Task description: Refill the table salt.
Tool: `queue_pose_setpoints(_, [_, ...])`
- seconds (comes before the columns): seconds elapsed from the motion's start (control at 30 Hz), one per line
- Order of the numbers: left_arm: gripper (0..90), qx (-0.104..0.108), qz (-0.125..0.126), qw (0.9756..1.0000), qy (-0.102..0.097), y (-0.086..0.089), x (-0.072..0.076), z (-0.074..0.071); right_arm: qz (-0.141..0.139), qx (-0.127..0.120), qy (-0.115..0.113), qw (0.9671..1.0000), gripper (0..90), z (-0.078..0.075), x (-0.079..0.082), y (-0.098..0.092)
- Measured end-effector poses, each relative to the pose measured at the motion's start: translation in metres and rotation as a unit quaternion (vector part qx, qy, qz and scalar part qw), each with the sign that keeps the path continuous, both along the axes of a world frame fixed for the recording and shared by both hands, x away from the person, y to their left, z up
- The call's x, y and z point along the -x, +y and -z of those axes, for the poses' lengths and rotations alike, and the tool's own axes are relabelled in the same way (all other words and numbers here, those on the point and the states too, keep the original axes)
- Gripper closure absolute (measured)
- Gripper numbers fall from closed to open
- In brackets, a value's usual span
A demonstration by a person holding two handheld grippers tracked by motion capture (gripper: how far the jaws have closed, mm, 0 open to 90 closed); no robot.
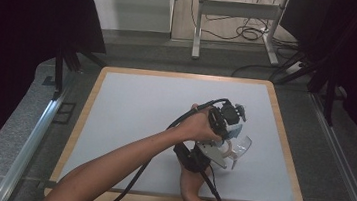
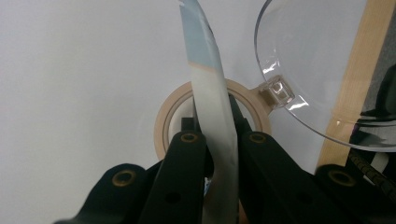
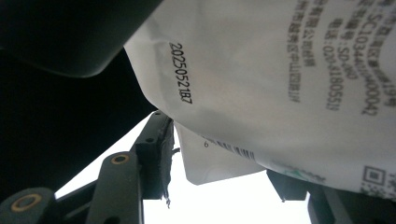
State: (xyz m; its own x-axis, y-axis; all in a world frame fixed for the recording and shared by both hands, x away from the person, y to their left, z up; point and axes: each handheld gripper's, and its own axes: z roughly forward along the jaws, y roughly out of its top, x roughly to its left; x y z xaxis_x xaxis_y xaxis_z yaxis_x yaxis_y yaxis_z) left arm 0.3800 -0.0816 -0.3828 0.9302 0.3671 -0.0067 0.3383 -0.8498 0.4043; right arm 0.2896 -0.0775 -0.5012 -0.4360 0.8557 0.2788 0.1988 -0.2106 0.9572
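White printed flat packet (image 2: 212, 116) stands edge-on, clamped between the left gripper's (image 2: 215, 122) black jaws. Just beyond lie a beige tape ring (image 2: 164, 122) and clear plastic dish (image 2: 308, 56). Right gripper (image 3: 224, 154) jaws spread beneath the packet.

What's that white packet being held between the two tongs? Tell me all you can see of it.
The packet is a thin, flexible pouch, white with a pale blue band near one end. One face carries printed black text, the date code 20250521B7, a barcode and a QR code. It stands edge-on between the closed jaws of the left tongs, above a roll of tape. The right tongs straddle a corner of it.
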Motion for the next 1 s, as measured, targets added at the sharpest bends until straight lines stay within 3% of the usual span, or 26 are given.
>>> queue_pose_setpoints(1.0, [90.0, -0.008, 0.005, 1.0000, -0.002, -0.0024, 0.0003, -0.0034, 0.004, -0.005, -0.010, 0.9999, 48.1, -0.0026, 0.0003, 0.0002])
